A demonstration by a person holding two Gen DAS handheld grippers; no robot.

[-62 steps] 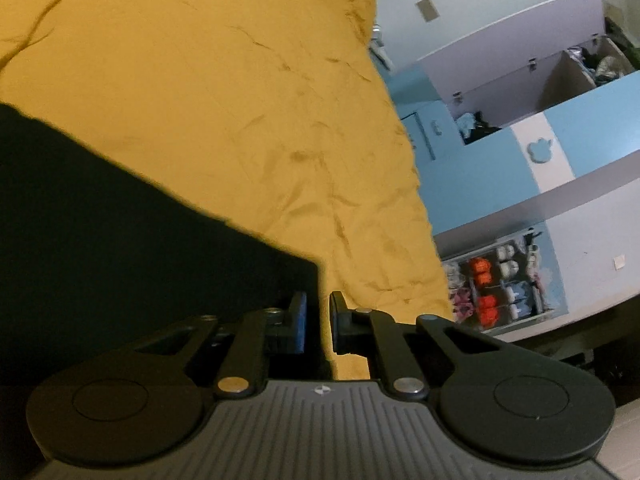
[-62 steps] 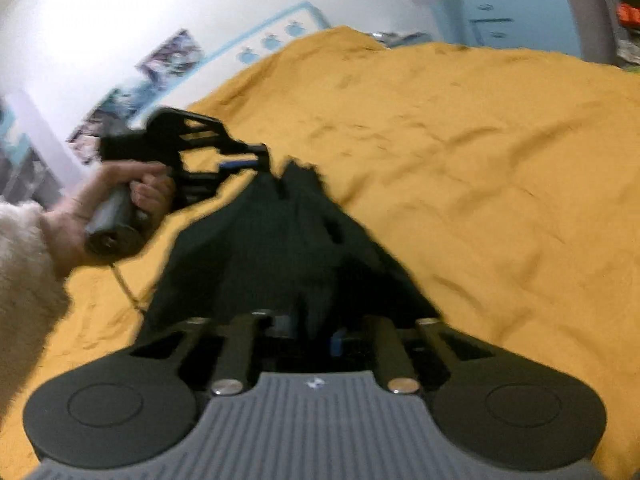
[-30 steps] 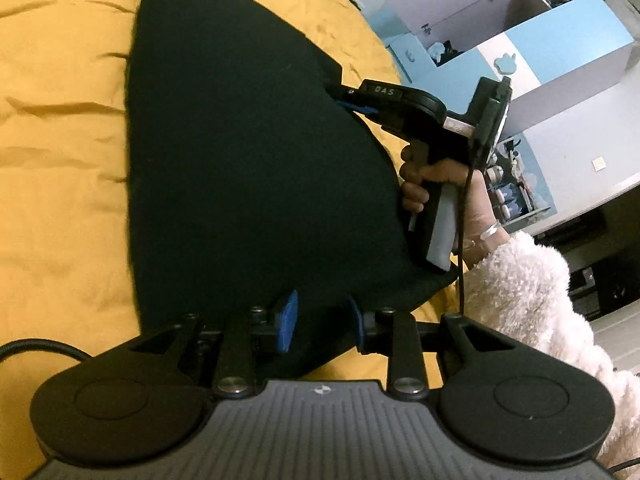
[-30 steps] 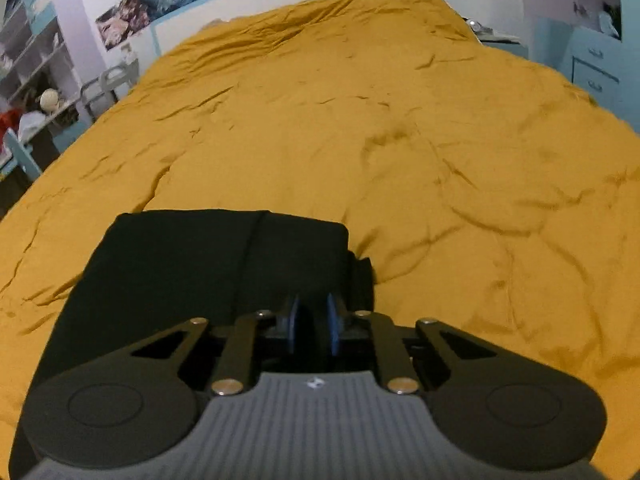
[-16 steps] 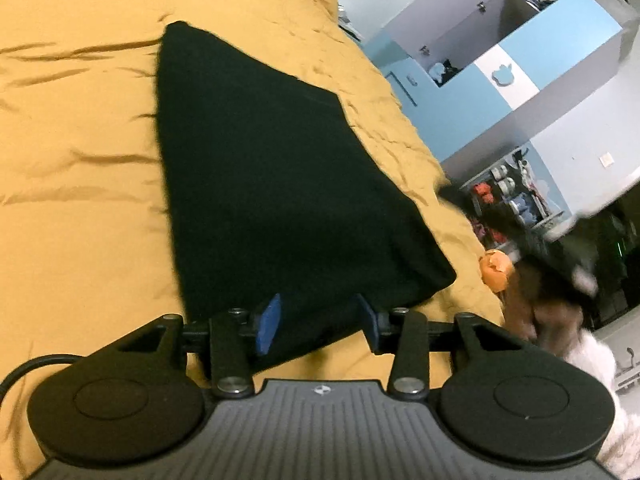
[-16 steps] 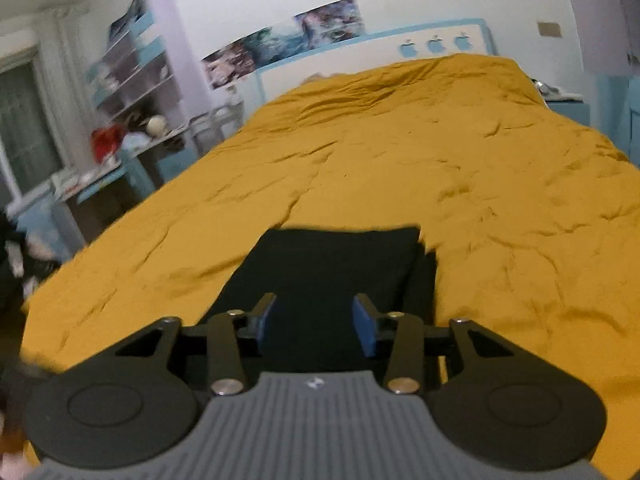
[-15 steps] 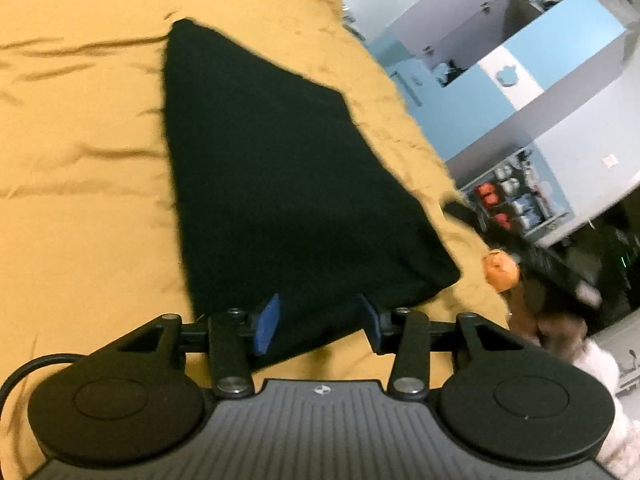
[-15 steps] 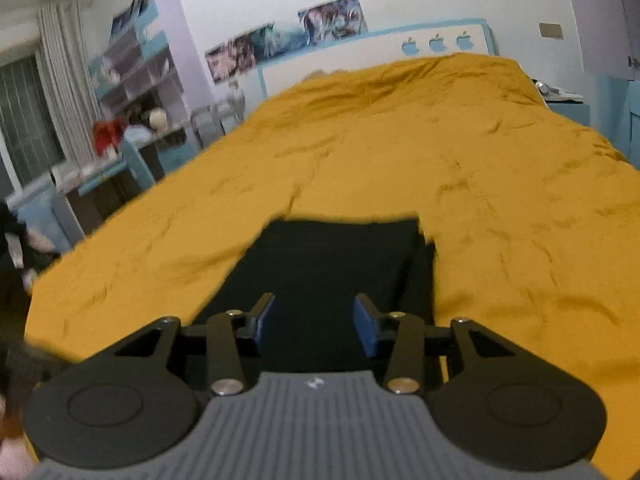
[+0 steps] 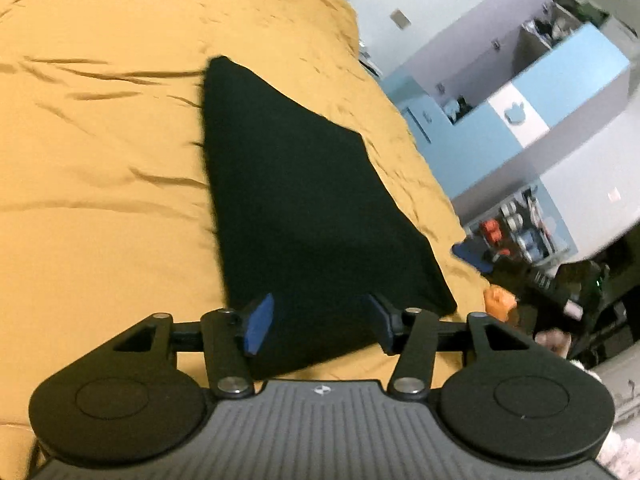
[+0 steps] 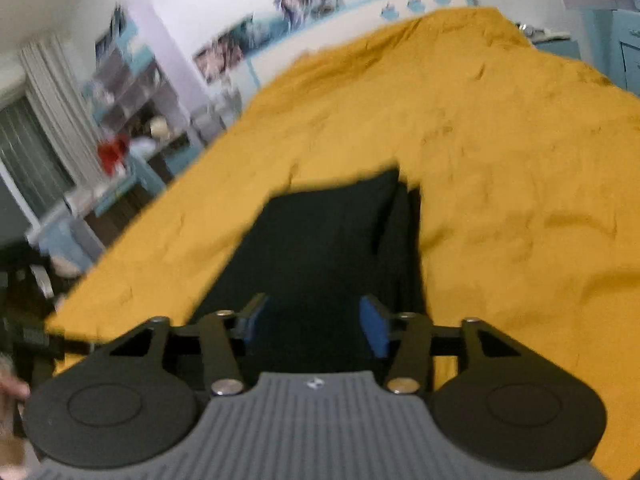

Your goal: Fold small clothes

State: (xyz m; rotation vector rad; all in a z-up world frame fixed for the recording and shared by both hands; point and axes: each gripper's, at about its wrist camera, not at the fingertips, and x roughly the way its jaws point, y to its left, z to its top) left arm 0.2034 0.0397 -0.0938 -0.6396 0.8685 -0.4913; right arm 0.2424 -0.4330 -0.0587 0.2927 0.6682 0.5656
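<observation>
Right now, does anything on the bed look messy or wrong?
Mostly tidy. The folded black garment lies flat on the yellow bedspread, but along its right side a lower layer sticks out past the top one, so the edges don't quite line up.

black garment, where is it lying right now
The folded black garment lies flat on the mustard-yellow bedspread, near the bed's edge that faces the blue cabinets. In both wrist views it sits just beyond the opening fingers, gripped by neither.

You have open yellow bed [image 9: 100, 208] on all sides of the folded black garment [image 9: 304, 216]; the blue cabinet [image 9: 500, 128] and cluttered shelves [image 10: 132, 120] stand beyond the bed's edges.
</observation>
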